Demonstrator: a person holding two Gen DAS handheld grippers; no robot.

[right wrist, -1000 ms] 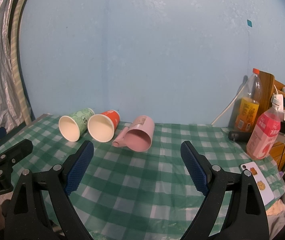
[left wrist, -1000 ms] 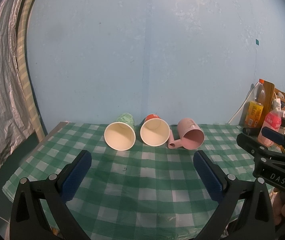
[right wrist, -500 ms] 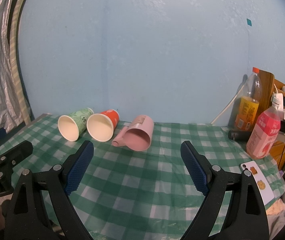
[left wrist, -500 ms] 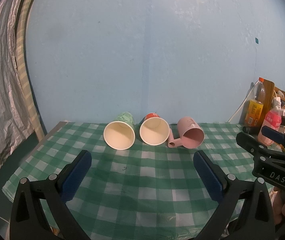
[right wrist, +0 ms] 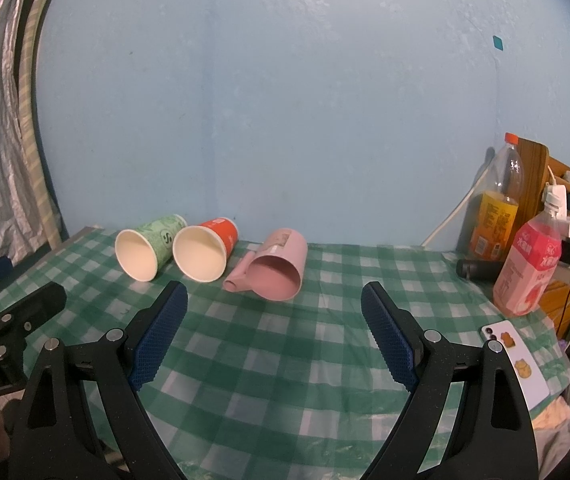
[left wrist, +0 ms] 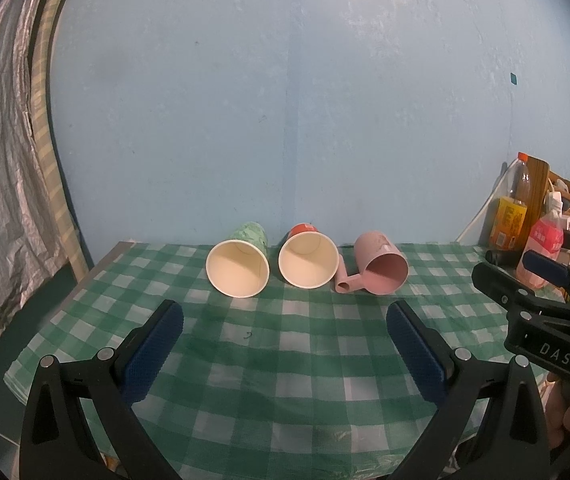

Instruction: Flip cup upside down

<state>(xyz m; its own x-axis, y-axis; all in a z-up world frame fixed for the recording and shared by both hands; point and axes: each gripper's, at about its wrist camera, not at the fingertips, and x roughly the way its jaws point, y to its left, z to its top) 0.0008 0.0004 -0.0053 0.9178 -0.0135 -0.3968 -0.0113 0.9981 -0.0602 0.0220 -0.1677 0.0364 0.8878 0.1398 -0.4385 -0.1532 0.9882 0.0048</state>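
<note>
**Three cups on their sides, both grippers spread and short of them**

Left wrist view: the left gripper hangs spread wide with nothing between its blue ribbed pads. Straight ahead of it, near the far edge of the green-and-white checked tablecloth, three cups lie on their sides in a row, mouths facing the gripper. The green patterned paper cup lies ahead and slightly left, the red paper cup just beside it ahead and slightly right, and the pink plastic mug with a tubular handle further right. Each long axis runs away from the gripper toward the pale blue wall, so the fingers would straddle a cup across its width. Bare cloth lies between pads and cups.

Right wrist view: the right gripper is likewise spread and holds nothing. The pink mug sits almost dead ahead, its handle pointing left; the red cup and green cup lie ahead-left. This gripper looks nearer the mug, the left nearer the paper cups. Off to the right stand an orange-drink bottle and a pink-drink bottle, with a white phone near the cloth's right edge, well apart from the cups. Which cup is meant I cannot tell.
</note>
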